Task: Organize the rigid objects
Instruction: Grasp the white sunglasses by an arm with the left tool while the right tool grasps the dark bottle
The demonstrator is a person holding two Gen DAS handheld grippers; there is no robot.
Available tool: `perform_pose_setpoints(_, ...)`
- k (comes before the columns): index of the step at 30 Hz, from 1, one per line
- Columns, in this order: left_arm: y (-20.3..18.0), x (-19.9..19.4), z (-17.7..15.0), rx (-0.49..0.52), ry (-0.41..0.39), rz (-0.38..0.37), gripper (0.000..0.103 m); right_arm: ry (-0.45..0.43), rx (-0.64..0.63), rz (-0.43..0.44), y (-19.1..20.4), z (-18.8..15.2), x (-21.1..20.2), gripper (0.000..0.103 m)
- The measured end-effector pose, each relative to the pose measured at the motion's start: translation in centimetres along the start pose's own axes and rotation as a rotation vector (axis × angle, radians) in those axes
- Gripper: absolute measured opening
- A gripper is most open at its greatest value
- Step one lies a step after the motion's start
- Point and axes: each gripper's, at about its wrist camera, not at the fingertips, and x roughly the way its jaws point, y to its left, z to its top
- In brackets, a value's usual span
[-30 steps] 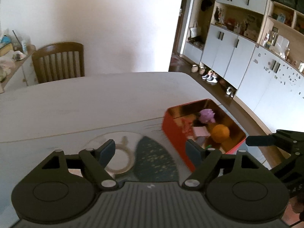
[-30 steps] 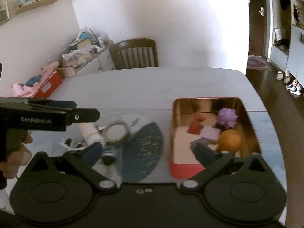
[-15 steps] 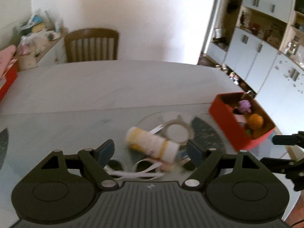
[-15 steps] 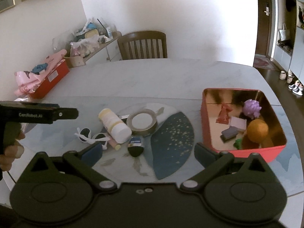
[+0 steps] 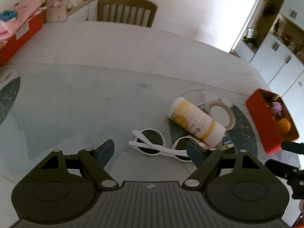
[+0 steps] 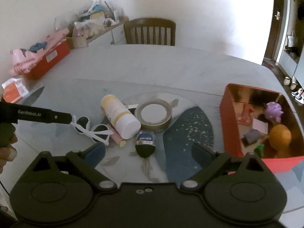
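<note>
Pale marble-look table (image 6: 171, 64), glass mat over the near part. Room, left to right: cluttered side shelf (image 6: 95, 24), wooden chair (image 6: 150, 31) at the far edge, white wall, doorway and shoes on the floor at right.

Containers: far left, a red bin (image 6: 51, 60) with pink cloth on top. Right, your red tin (image 6: 230, 131), open, gold inside; it holds a purple spiky toy (image 6: 274, 112), an orange ball (image 6: 279, 136), a grey block (image 6: 251, 135), a pale card and something green at the near wall.

Loose pieces mid-table, left to right: white sunglasses (image 6: 91, 130) folded, a pink tube (image 6: 116, 138) touching them, a white-and-yellow bottle (image 6: 119, 116) on its side across the tube, a small dark pouch (image 6: 145, 144), a tape roll (image 6: 153, 116) lying flat just beside the bottle.

Your left gripper (image 5: 150, 150) is pitched down over the sunglasses, jaws wide, nothing pinched; its finger tip sits at the left lens in the right view. Your right gripper (image 6: 148, 153) hangs above the pouch, jaws wide but just been narrowing, empty.
</note>
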Motion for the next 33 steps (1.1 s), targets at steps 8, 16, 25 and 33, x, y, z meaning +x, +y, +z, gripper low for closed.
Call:
perform_pose_setpoints(8, -0.7, 2.8, 0.3, -0.089, 0.050, 0.031, 0.083, 0.056, -0.054, 0.002, 0.5, 0.5, 3.5, 0.084)
perform_pose_setpoints(16, -1.2, 4.2, -0.2, -0.166, 0.096, 0.045, 0.082, 0.100, -0.109, 0.017, 0.6, 1.0, 5.9, 0.072)
perform_pose_setpoints(25, -1.4, 4.9, -0.8, -0.171, 0.104, 0.054, 0.055, 0.124, -0.155, 0.037, 0.9, 1.0, 7.3, 0.056)
perform_pose_setpoints(33, -1.4, 4.7, -1.3, -0.116, 0.101, 0.053, 0.021, 0.136, -0.175, 0.043, 1.1, 0.8, 8.1, 0.044)
